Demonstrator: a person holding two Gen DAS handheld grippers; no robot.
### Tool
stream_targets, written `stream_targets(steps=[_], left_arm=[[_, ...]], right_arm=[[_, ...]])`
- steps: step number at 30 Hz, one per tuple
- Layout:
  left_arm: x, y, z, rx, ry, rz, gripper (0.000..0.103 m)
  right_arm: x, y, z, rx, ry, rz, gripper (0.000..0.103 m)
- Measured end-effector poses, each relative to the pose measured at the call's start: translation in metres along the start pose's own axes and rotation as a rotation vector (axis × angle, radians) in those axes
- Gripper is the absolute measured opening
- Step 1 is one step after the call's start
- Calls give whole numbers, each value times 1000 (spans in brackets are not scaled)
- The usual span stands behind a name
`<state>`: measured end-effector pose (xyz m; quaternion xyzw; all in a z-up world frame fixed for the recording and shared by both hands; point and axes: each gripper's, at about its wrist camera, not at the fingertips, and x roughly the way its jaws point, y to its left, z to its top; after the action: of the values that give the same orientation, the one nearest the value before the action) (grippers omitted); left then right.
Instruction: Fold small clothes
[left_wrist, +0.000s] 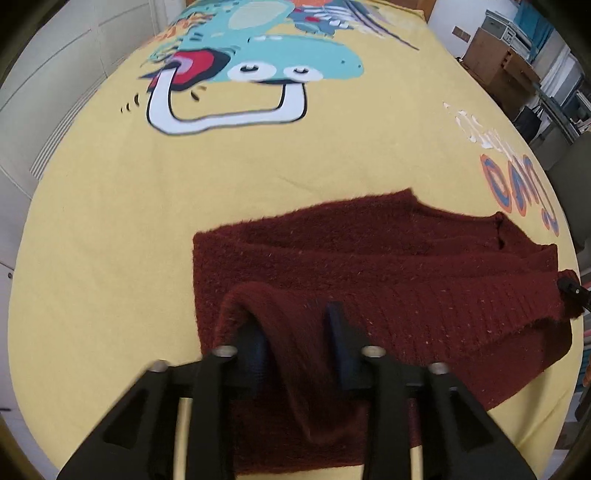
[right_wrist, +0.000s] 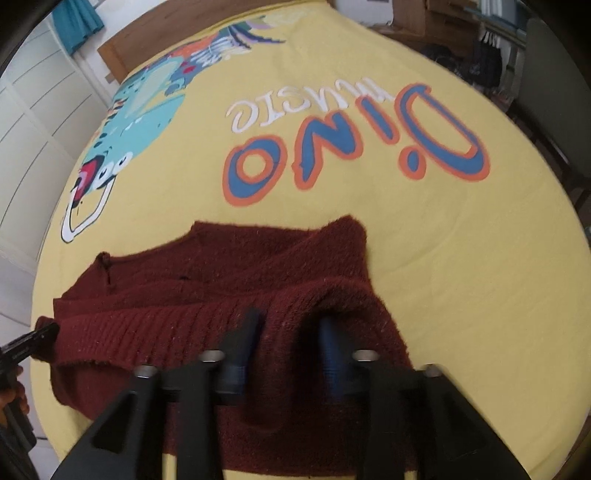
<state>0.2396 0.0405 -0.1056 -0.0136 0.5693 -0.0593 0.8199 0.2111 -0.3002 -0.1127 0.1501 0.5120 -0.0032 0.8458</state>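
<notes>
A dark red knitted sweater (left_wrist: 388, 266) lies partly folded on the yellow printed sheet (left_wrist: 147, 206). My left gripper (left_wrist: 295, 332) is at its near left corner, jaws part open, with a fold of the knit draped between and over the fingers. My right gripper (right_wrist: 288, 332) is at the sweater's (right_wrist: 221, 280) near right corner, jaws also part open, with the knit bunched between them. The ribbed hem runs between the two grippers and is lifted a little. The other gripper's tip shows at each view's edge.
The sheet (right_wrist: 461, 277) covers a bed and carries a dinosaur print (left_wrist: 258, 55) and "DINO" lettering (right_wrist: 351, 147). White cupboard doors (left_wrist: 55, 92) stand on the left, shelves and boxes (left_wrist: 517, 55) on the right.
</notes>
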Motion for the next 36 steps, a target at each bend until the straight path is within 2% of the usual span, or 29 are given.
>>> stream_targets(steps=[1, 2, 3, 4, 6, 8, 11, 12, 18, 22, 29, 31, 36], left_arm=[[-4, -2, 1, 1, -14, 1, 52], [-10, -4, 2, 4, -31, 16, 64], [-15, -6, 3, 5, -49, 27, 65], [-19, -8, 4, 6, -59, 18, 65], [-27, -13, 4, 6, -66, -14, 66], [-35, -21, 2, 26, -91, -15, 87], [-44, -36, -4, 68, -133, -15, 101], [-46, -41, -8, 81, -142, -19, 102], [-31, -67, -37, 146, -166, -46, 102], [-8, -77, -60, 181, -145, -50, 102], [31, -72, -89, 196, -77, -23, 102], [32, -63, -91, 201, -84, -30, 102], [25, -33, -85, 170, -92, 16, 102]], right_arm=[[-3, 0, 1, 2, -10, 2, 69], [-9, 1, 2, 3, -26, 10, 70], [-12, 2, 3, 2, -34, 12, 72], [-19, 5, 4, -6, -51, 12, 78], [-27, 10, 4, -31, -75, 6, 81], [-36, 20, 3, -70, -97, -9, 83], [-43, 37, -4, -132, -122, -18, 94], [-44, 45, -10, -158, -130, -23, 103], [-27, 84, -48, -302, -136, -61, 103], [-2, 103, -86, -373, -121, -119, 103], [32, 96, -117, -361, -54, -115, 102], [31, 87, -116, -343, -56, -110, 102], [26, 58, -105, -299, -60, -125, 102]])
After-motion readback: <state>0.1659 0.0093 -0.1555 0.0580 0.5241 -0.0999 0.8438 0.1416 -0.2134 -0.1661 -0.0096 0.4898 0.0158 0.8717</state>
